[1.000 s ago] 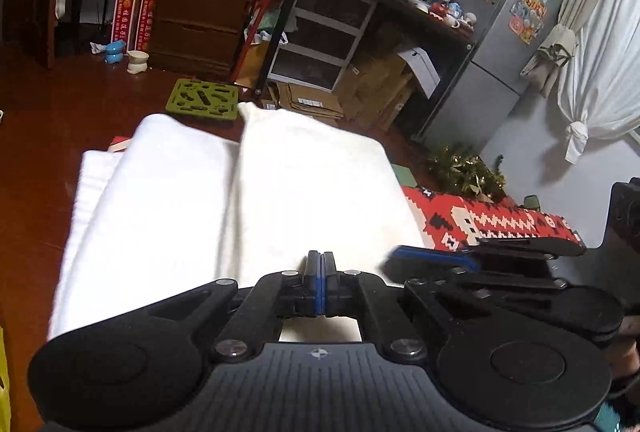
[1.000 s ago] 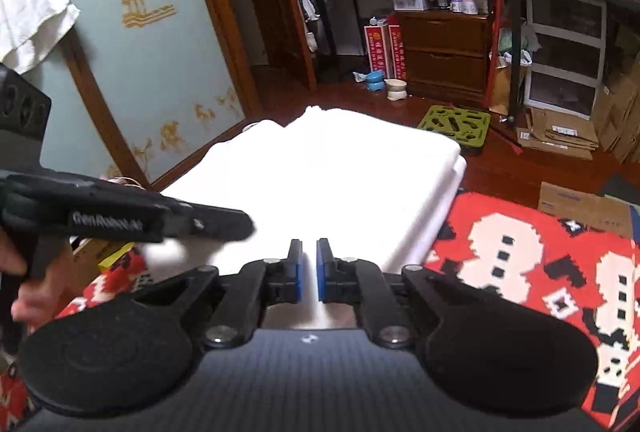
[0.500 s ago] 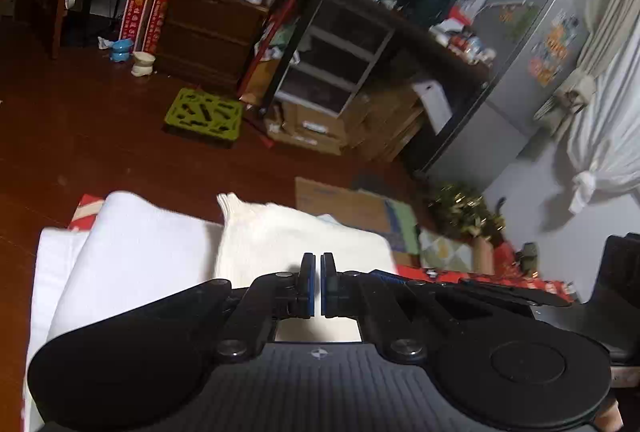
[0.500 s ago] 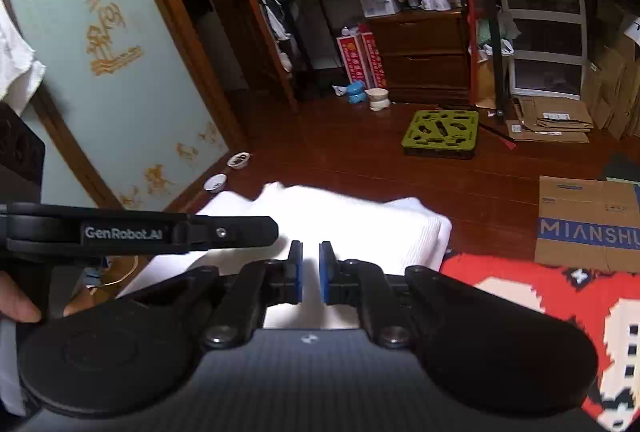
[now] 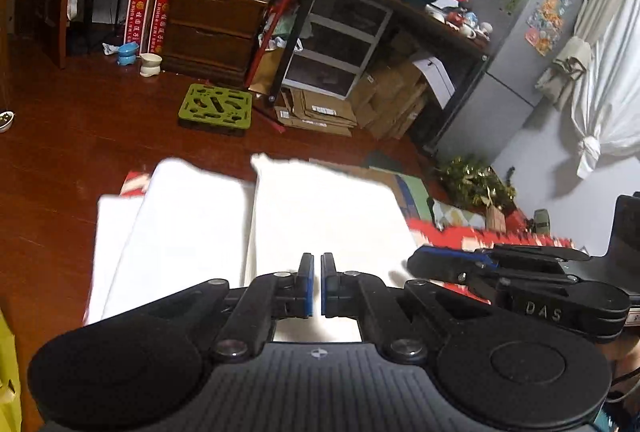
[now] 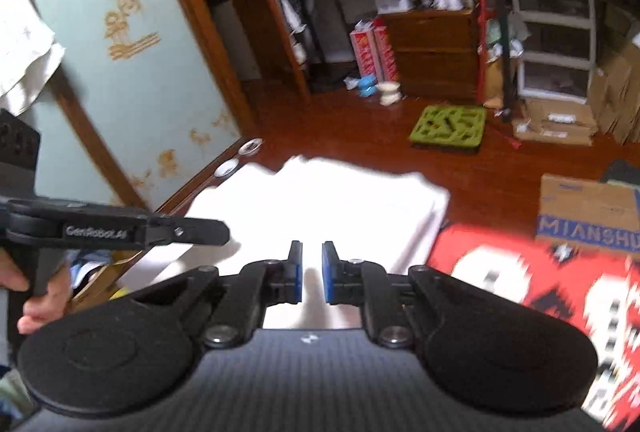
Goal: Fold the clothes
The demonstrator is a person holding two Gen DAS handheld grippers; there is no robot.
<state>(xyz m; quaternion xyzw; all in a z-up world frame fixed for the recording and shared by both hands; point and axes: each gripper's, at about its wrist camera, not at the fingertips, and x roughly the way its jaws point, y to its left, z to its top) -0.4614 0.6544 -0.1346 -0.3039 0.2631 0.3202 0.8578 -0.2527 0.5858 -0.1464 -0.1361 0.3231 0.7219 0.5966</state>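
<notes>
White folded cloth lies on the red patterned rug over the wooden floor, just ahead of both our tools. Our left tool shows a narrow gap between its blue pads and grips nothing. Our right tool stands a little wider apart, also empty, above the cloth's near edge.
</notes>
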